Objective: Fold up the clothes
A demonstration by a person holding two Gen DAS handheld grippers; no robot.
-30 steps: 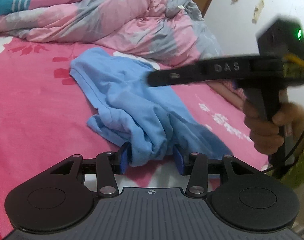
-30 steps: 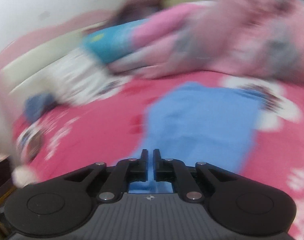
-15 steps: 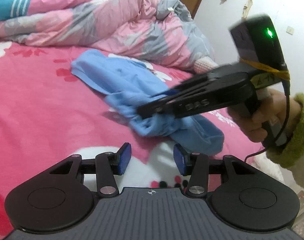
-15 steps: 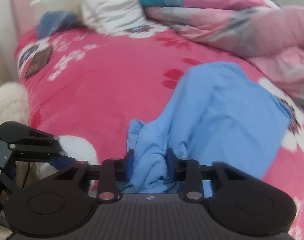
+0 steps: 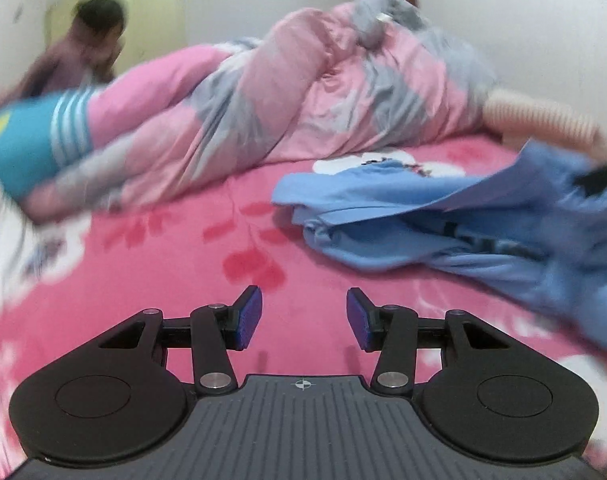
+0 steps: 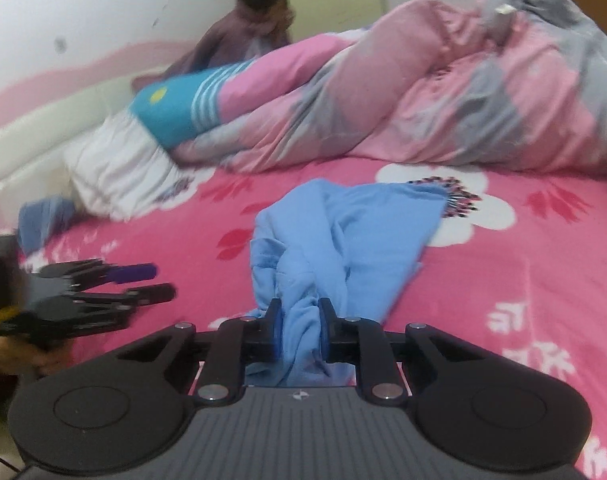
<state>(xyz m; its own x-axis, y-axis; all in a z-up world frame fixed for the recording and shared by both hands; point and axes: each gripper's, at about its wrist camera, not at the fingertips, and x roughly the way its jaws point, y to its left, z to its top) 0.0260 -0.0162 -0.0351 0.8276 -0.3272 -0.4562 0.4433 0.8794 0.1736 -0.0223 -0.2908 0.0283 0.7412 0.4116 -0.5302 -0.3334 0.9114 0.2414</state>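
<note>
A crumpled light-blue cotton garment lies on a bed w/ a hot-pink flower-print sheet, its near end bunched into a rope of folds and pinched tight between the blue pads of the right claw. The left claw hangs over bare sheet, pads well apart, nothing between them; in the right wrist view it sits left of the garment, clear of the cloth. Behind, a rumpled pink-and-grey quilt heaps along the far side of the bed, a teal pillow w/ white stripes tucked against it and a white ruffled pillow beside that. A small blue cloth bundle rests nr the cream padded headboard. A person sits blurred in the far corner. Left wrist view heavily motion-blurred.
</note>
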